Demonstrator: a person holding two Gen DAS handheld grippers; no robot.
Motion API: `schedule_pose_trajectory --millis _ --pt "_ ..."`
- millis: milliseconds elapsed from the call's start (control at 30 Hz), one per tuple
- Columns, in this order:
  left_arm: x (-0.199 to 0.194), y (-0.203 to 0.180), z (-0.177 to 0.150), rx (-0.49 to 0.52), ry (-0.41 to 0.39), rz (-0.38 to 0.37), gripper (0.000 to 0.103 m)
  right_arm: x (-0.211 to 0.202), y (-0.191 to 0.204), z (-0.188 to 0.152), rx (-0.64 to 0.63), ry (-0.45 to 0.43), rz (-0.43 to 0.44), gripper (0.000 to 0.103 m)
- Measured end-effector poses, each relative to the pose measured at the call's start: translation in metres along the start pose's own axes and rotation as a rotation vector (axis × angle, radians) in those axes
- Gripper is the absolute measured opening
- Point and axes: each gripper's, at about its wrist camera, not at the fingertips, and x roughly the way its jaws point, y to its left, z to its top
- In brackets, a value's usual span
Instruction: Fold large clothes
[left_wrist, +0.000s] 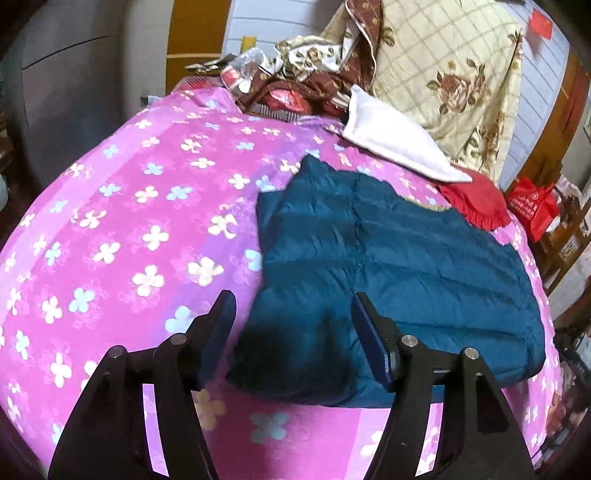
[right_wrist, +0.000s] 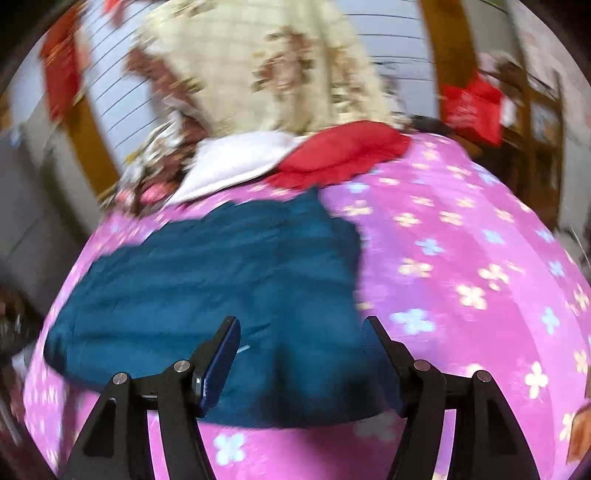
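The right wrist view is smeared all over by motion blur: the floral quilt (right_wrist: 280, 74) at twelve o'clock shows no clear pattern, and the red bag (right_wrist: 469, 110) at two o'clock is only a streak. The teal jacket (right_wrist: 207, 266) has its near hem hidden behind the right gripper (right_wrist: 301, 354). In the left wrist view, the left gripper (left_wrist: 293, 325) covers the jacket's near edge, and the clutter (left_wrist: 258, 74) at twelve o'clock is too jumbled to name. The print on the bag at three o'clock is unreadable. The bed (left_wrist: 110, 221) runs out of frame at nine o'clock.

Pink flowered bed (left_wrist: 129, 229) bears teal jacket (left_wrist: 406, 266), pillows.
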Motion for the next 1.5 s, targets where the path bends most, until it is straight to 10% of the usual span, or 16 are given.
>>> schedule_pose_trajectory --millis 467,700,900,1100,1500 --pt "0.058 -0.029 -0.024 0.112 -0.003 0.209 0.068 0.070 0.031 -0.022 -0.045 0.112 -0.011 0.066" --pt "-0.015 -0.041 -0.045 0.136 -0.238 0.305 0.069 0.027 0.030 -0.032 -0.022 0.076 -0.015 0.066" --pt "-0.090 -0.046 -0.072 0.111 -0.454 0.388 0.091 -0.011 0.039 -0.055 -0.061 0.048 -0.041 0.066" --pt "-0.115 -0.044 -0.091 0.068 -0.407 0.292 0.095 -0.033 0.047 -0.075 -0.073 0.058 -0.034 0.066" --pt "-0.170 -0.077 -0.131 0.105 -0.522 0.336 0.102 -0.078 0.067 -0.107 -0.061 0.044 -0.033 0.066"
